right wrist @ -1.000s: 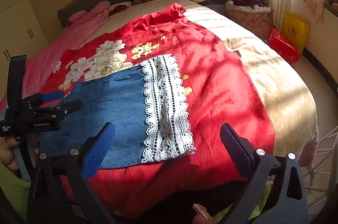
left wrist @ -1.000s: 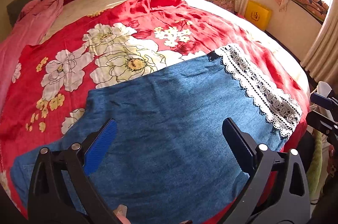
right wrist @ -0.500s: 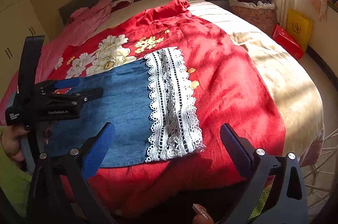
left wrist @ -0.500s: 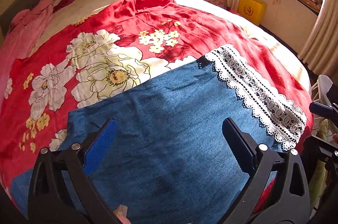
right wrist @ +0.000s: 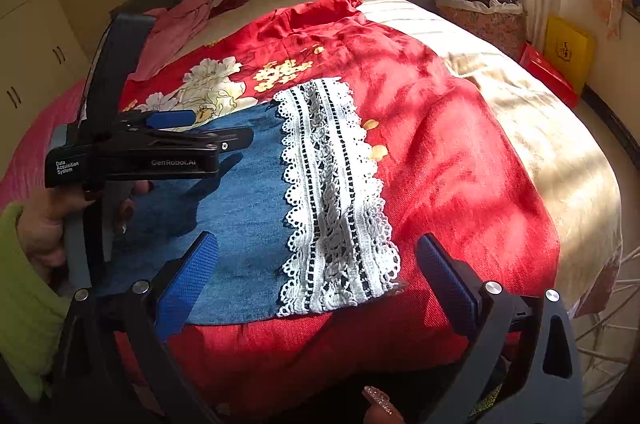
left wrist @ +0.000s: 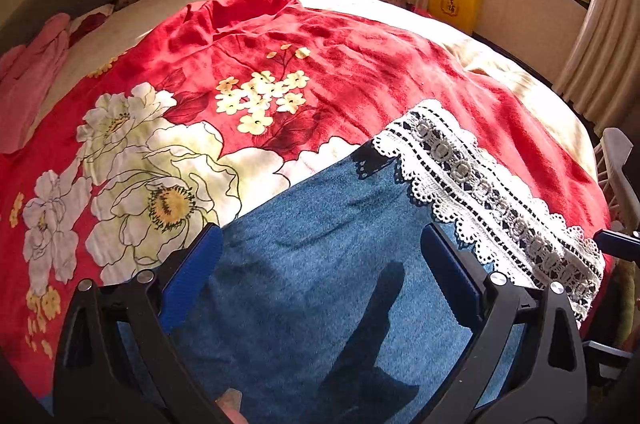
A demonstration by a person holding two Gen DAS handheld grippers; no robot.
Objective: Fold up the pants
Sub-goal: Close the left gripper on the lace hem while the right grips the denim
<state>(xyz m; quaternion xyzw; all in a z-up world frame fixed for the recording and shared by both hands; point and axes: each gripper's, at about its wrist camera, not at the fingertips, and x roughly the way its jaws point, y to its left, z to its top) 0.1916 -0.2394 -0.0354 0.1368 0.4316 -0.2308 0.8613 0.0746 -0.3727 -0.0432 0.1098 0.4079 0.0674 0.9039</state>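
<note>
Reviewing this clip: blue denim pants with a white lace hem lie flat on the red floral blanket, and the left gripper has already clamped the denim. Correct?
Not quite. The left gripper is open above the denim pants, gripping nothing, as the left wrist view shows. The white lace hem and red floral blanket are as you say.

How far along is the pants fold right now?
Looks done: the blue pants lie flat on the red floral blanket, lace hem spread out; whether a fold is already in, I cannot tell. In hand: nothing. The left gripper hovers open over the denim, and the right gripper is open near the lace end. Left: gripping the fabric and making the remaining folds.
</note>
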